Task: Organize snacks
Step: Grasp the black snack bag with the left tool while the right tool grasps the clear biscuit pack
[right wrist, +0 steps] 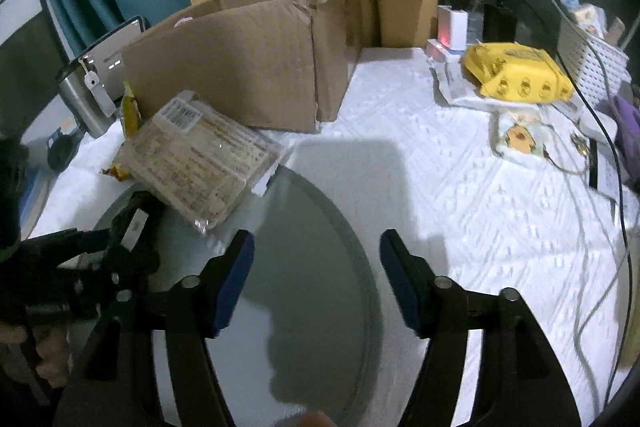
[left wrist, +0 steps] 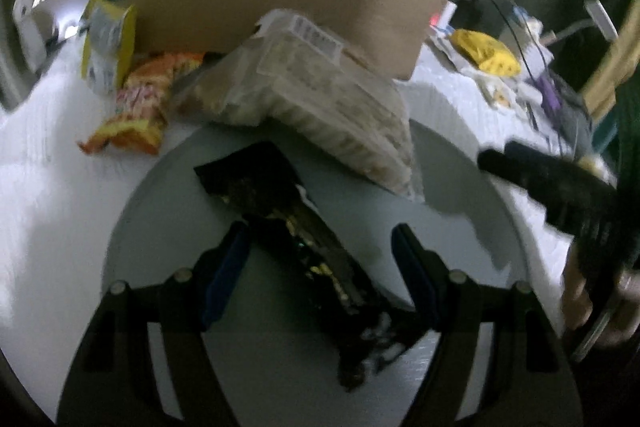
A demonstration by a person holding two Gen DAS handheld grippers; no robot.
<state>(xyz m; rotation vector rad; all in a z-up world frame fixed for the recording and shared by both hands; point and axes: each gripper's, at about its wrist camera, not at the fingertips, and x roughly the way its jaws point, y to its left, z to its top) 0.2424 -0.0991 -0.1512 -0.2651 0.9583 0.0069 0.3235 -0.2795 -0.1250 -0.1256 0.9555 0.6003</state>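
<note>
A black snack packet (left wrist: 304, 239) lies on the round grey tray (left wrist: 460, 203), between the wide-apart jaws of my left gripper (left wrist: 320, 251); the jaws do not touch it. A clear pack of biscuits (left wrist: 320, 95) leans over the tray's far rim; it also shows in the right wrist view (right wrist: 200, 163). An orange noodle packet (left wrist: 140, 103) and a yellow packet (left wrist: 106, 43) lie left of it. My right gripper (right wrist: 316, 259) is open and empty over the tray (right wrist: 320, 307). The left gripper (right wrist: 100, 259) shows at the left of that view over the black packet (right wrist: 136, 223).
A cardboard box (right wrist: 248, 59) stands behind the snacks on the white cloth (right wrist: 440, 167). A yellow bag (right wrist: 516, 71), cables (right wrist: 600, 227), chargers and a white basket (right wrist: 588, 55) sit at the right. A metal appliance (right wrist: 92, 87) stands at the left.
</note>
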